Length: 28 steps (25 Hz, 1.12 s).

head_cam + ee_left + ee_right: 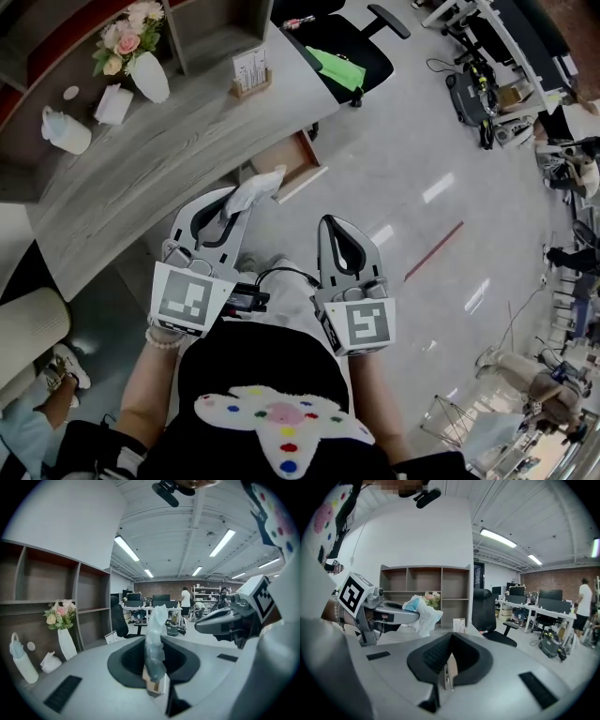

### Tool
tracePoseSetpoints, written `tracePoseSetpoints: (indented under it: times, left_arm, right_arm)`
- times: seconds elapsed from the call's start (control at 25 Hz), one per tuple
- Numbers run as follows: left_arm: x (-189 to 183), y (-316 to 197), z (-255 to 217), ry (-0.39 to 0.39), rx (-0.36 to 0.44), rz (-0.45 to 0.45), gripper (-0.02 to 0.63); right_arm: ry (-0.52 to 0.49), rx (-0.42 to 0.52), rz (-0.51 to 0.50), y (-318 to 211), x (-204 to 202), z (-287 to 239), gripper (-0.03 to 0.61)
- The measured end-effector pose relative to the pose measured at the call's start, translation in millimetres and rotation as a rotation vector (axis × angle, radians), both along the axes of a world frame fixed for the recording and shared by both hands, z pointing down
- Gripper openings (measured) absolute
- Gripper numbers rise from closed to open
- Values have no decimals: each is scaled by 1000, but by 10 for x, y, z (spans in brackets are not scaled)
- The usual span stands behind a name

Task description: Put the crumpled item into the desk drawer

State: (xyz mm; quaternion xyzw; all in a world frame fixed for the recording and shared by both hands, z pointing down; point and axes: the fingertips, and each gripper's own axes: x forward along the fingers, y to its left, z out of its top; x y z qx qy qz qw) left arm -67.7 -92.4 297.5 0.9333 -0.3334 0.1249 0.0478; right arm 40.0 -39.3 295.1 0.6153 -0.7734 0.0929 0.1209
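My left gripper (240, 208) is shut on the crumpled item (256, 190), a wad of whitish wrap with a pale blue tint that sticks out past the jaw tips. In the left gripper view the crumpled item (154, 644) stands upright, pinched between the jaws. It hangs in the air just in front of the open desk drawer (298, 156), which juts out under the grey wooden desk (131, 178). To its right my right gripper (334, 225) is shut with nothing in it; its pads (446, 674) meet. The right gripper view shows the crumpled item (423, 615) at its left.
On the desk stand a vase of flowers (142, 58), a white bottle (64, 131), a tissue pack (113, 103) and a card holder (251, 73). A black office chair (349, 45) with a green thing on it stands beyond the drawer. Cables and gear lie far right.
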Motion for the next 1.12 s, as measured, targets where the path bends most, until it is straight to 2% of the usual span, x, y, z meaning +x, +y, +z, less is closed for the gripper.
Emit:
tracePoseSetpoints:
  times: [0.6,1.12]
  left_arm:
    - [103,-22,100,-25,-30,-68,61]
    - [171,5,258,-60,-55,-87,61]
  right_arm:
    - [-1,-26,-78,-125,146,72,2]
    - [-29,-48,-77,-128,287,242,2]
